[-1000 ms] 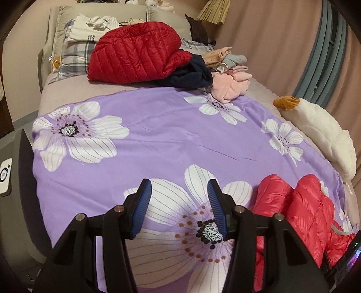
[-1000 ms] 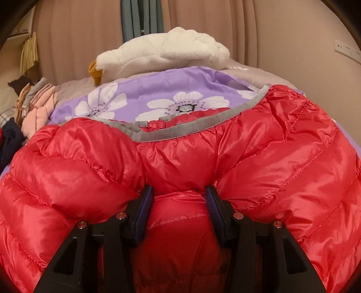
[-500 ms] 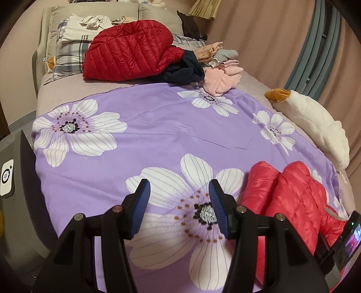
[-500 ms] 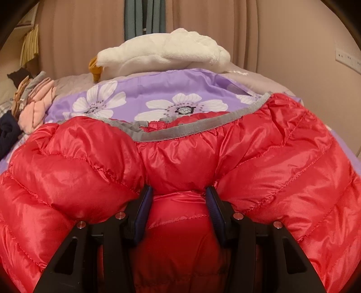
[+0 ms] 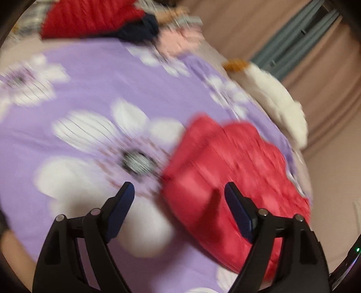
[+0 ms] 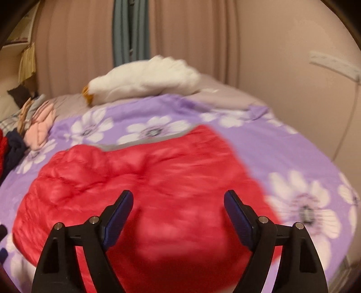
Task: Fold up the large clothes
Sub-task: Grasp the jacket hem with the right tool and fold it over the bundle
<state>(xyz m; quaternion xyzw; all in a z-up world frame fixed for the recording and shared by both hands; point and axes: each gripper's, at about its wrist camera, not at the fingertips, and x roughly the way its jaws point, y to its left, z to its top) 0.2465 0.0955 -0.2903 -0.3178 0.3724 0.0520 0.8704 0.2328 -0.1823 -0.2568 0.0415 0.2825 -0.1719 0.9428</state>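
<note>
A bright red quilted down jacket with a grey hem lies folded on the purple flowered bedspread. Above its near edge my right gripper has its jaws opening wide, and the pads press on nothing. In the left wrist view the same jacket lies to the right. My left gripper hovers over the jacket's left edge and the bedspread, jaws opening, nothing between them. Both views are blurred by motion.
A pile of clothes with a darker red jacket, a navy garment and pink items sits at the head of the bed. A white plush goose lies along the far side by the curtains. A wall socket is at the right.
The right gripper let go of the red jacket, opened wide and pulled back and up. The left gripper opened wider and swung right toward the jacket, tilting down.
</note>
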